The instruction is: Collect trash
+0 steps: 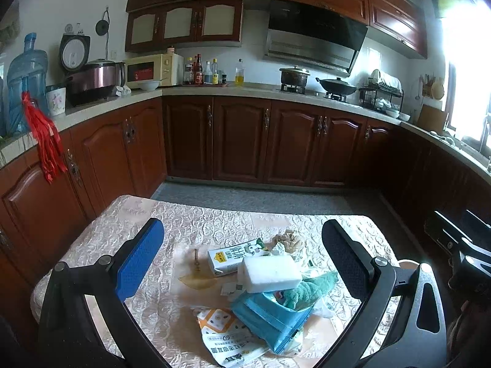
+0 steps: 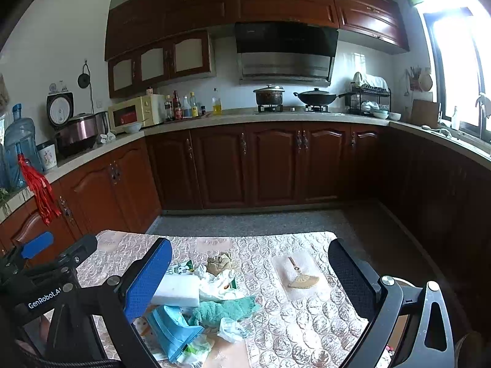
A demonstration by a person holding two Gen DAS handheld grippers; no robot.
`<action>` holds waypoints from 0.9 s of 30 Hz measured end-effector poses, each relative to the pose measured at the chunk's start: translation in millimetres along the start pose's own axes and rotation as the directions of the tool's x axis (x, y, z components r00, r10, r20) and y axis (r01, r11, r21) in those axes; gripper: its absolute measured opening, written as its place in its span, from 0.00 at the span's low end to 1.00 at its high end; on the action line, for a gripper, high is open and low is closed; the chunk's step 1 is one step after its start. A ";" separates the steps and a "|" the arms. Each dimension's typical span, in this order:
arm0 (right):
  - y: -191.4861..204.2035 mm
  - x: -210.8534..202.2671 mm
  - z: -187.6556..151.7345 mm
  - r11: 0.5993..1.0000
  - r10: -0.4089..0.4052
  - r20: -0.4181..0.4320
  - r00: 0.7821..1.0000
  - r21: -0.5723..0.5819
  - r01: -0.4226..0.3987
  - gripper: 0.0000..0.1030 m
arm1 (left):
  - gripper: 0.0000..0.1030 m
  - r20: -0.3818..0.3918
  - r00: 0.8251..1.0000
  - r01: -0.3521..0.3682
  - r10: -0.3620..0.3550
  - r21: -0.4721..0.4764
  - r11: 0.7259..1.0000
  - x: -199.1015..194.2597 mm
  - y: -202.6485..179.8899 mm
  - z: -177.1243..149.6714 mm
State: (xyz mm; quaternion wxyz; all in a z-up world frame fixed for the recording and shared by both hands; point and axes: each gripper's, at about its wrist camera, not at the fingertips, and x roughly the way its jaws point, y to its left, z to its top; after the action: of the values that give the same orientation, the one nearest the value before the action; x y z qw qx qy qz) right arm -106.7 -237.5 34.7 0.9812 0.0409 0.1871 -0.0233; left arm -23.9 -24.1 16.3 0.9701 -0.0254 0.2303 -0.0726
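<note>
Left gripper (image 1: pixel 242 256): fingers spread wide, holding nothing, hovering over the trash pile on the table (image 1: pixel 101 239). Nearest the camera lies a blue packet (image 1: pixel 270 319), just beyond it a teal cloth (image 1: pixel 310 289). A white sponge block (image 1: pixel 270 273) sits between the fingertips, long axis left-right. Behind it, the milk carton (image 1: pixel 236 253) runs diagonally, far end up-right. Right gripper (image 2: pixel 250 273): also spread, empty, with the pile at its left finger.

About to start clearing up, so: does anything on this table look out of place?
Yes: a loose heap of trash on the table, a milk carton tipped flat, a white foam block on top, crumpled paper, blue packets.
</note>
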 end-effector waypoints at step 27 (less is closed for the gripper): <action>-2.1 1.6 -1.6 1.000 -0.003 -0.015 1.000 0.004 0.003 0.98 | 0.99 0.017 1.000 0.011 -0.012 0.014 1.000 -2.1 -3.0 -2.3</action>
State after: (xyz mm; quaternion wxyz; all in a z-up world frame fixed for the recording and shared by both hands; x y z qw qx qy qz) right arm -105.9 -239.5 32.5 0.9797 0.0426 0.1945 -0.0249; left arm -27.2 -26.8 15.4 0.9717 -0.0204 0.2213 -0.0796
